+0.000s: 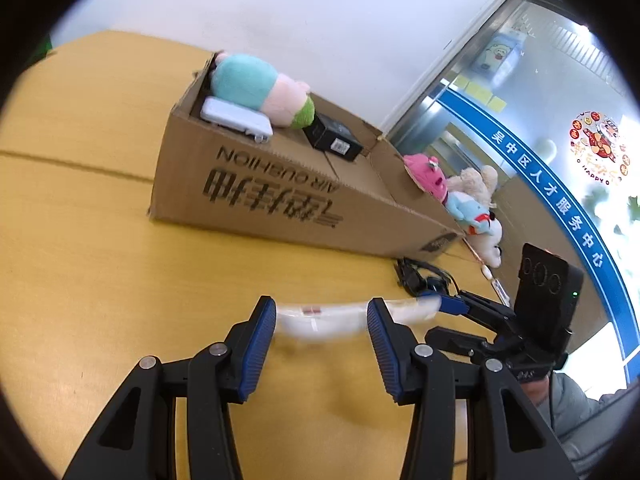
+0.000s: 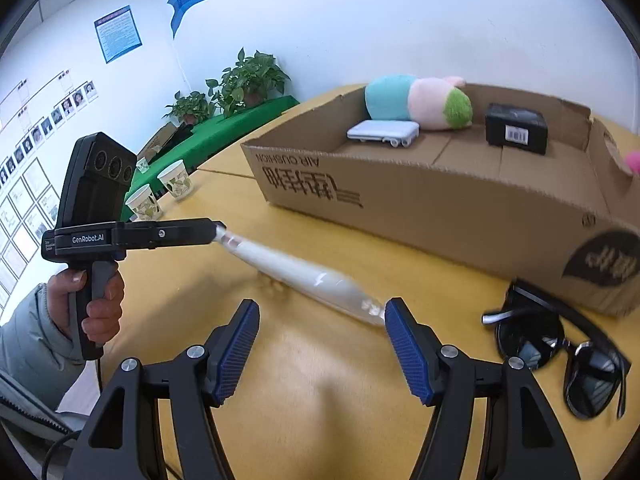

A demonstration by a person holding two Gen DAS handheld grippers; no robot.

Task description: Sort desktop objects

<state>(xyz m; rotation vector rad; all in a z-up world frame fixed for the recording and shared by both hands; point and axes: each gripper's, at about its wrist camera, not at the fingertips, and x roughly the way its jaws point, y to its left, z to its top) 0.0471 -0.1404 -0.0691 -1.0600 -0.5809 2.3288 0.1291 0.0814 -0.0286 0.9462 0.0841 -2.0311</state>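
Both tongs stand with their jaws wide apart, gripping nothing. Your left gripper (image 1: 322,312) has the white packet (image 1: 320,322) lying crosswise just past its ribbed blue pads (image 1: 260,344). In the right wrist view your right gripper (image 2: 318,312) has the packet's other end at its 1 o'clock fingertip. The packet slants away toward 10 o'clock, where its far end meets the left tool's tips. It is a long, tapering white thing in clear crinkled film, blurred; whether it rests fully on the table (image 2: 320,384) you cannot tell.

At 12 to 2 o'clock of the right gripper a shallow cardboard box (image 2: 440,200) blocks the way, brown and corrugated, with printed lettering upside down. Inside it lie a fuzzy plush toy (image 2: 416,100) in teal, pink and green, a flat white rounded device (image 2: 382,132) touching it, and a small black carton (image 2: 516,130) apart from both.

Glossy black sunglasses (image 2: 560,360) lie folded at 3 o'clock, just beside the box's near wall. Two paper cups (image 2: 176,184) stand at 10 o'clock, well apart. More plush toys (image 1: 460,192) pile beyond the box's end in the left view. The tabletop is smooth yellow wood grain.
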